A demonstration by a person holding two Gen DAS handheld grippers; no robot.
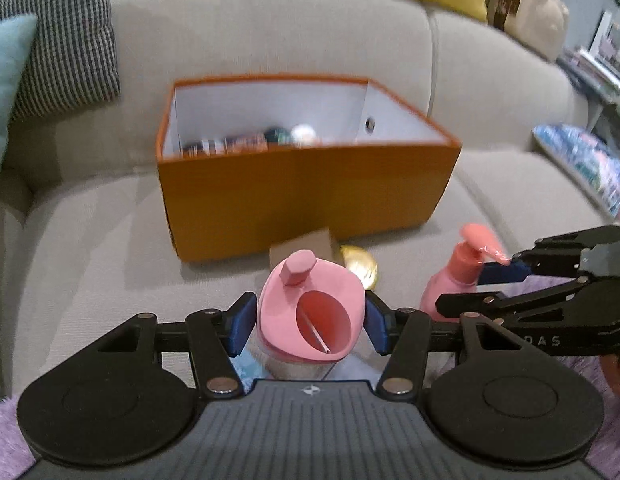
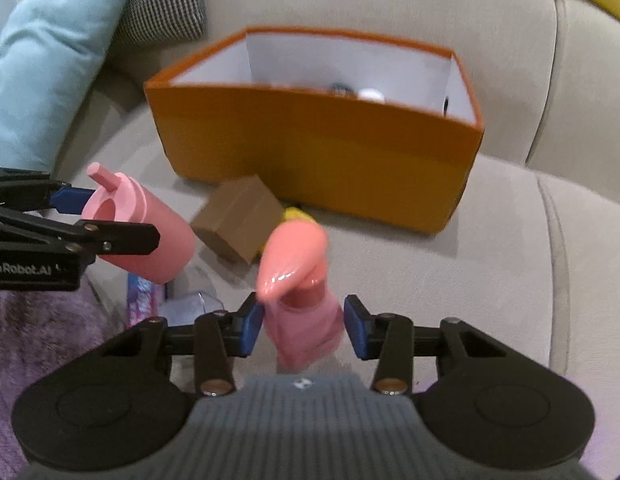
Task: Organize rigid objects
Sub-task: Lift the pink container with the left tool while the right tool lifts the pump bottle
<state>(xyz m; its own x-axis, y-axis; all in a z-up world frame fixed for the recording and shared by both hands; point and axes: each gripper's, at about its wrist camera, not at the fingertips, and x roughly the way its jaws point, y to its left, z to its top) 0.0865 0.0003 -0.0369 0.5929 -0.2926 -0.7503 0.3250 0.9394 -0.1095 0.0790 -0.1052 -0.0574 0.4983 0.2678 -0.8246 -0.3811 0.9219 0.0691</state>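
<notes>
Both hand-held grippers gripped: left (image 1: 311,322) on the pink plastic tumbler (image 1: 311,312), right (image 2: 304,326) on the pink pump bottle (image 2: 304,312), with the open orange cardboard box (image 1: 302,200) straight ahead, slightly nearer the left.

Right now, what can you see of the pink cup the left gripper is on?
The pink cup looks like smooth matte plastic: a cylindrical body under a rounded lid with a short stubby spout and a wide oval opening. It is tilted, lid toward the camera in the left wrist view. The left gripper has its blue pads against both sides just below the lid. It appears lifted off the grey sofa, in front of the orange box.
</notes>
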